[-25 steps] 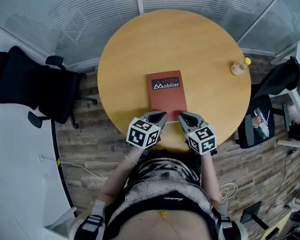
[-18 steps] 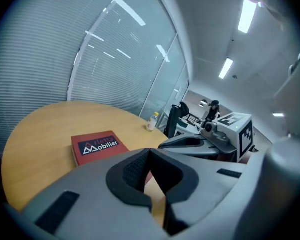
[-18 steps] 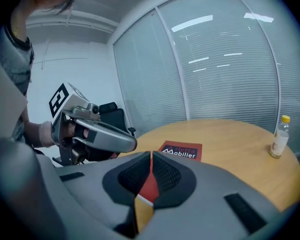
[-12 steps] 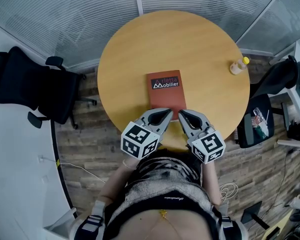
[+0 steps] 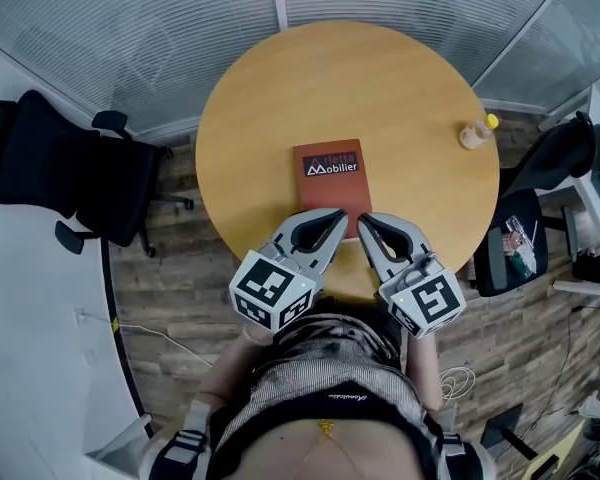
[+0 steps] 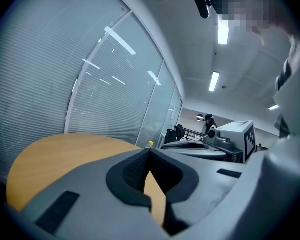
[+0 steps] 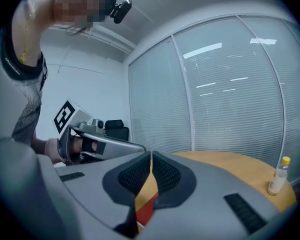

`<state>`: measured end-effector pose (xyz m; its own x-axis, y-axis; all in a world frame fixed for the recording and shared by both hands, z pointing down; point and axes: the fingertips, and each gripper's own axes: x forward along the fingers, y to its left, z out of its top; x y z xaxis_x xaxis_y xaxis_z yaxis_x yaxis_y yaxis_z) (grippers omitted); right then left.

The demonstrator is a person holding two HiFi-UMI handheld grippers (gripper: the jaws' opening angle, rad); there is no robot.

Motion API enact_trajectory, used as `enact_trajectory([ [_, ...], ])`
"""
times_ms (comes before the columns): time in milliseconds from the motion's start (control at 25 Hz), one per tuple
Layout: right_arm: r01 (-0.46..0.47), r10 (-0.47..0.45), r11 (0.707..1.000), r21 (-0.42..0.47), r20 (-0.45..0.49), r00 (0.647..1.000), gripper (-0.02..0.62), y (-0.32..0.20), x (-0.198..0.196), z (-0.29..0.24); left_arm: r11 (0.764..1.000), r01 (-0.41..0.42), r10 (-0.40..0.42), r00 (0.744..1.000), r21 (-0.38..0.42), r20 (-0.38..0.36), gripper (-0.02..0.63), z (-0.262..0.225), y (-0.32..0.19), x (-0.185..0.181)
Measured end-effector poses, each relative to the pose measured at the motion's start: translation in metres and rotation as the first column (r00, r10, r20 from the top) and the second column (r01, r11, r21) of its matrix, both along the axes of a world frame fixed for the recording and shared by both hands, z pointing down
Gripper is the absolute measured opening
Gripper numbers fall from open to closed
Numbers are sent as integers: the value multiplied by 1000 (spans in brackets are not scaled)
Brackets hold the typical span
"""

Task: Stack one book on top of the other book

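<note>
A red book (image 5: 332,180) with a dark title band lies flat near the middle of the round wooden table (image 5: 270,88); only this one cover shows, and I cannot tell if another book lies under it. My left gripper (image 5: 337,218) and right gripper (image 5: 363,224) hang side by side above the book's near edge, both shut and empty. In the left gripper view the jaws (image 6: 149,152) meet over the tabletop. In the right gripper view the shut jaws (image 7: 150,157) show a sliver of the red book (image 7: 146,212) below them.
A small bottle with a yellow cap (image 5: 477,133) stands at the table's right edge, also the bottle (image 7: 278,176) in the right gripper view. A black office chair (image 5: 70,173) stands at the left, another chair (image 5: 570,158) at the right. Glass walls with blinds curve behind the table.
Both grippers have risen toward the head camera and look larger; their tips have lifted off the book's near edge. The book and bottle have not moved.
</note>
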<state>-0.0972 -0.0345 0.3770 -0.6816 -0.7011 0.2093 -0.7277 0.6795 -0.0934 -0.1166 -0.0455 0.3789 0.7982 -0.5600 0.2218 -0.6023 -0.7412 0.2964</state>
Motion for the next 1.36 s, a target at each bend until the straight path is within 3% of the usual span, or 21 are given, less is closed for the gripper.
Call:
enact_trajectory([
  [640, -24, 24, 999, 35, -12, 1000, 25, -2, 12, -18, 999, -5, 3, 1000, 47, 25, 18, -12, 4, 6],
  [1360, -37, 37, 999, 6, -18, 999, 25, -10, 17, -10, 1000, 3, -3, 1000, 10, 13, 18, -4, 1, 6],
])
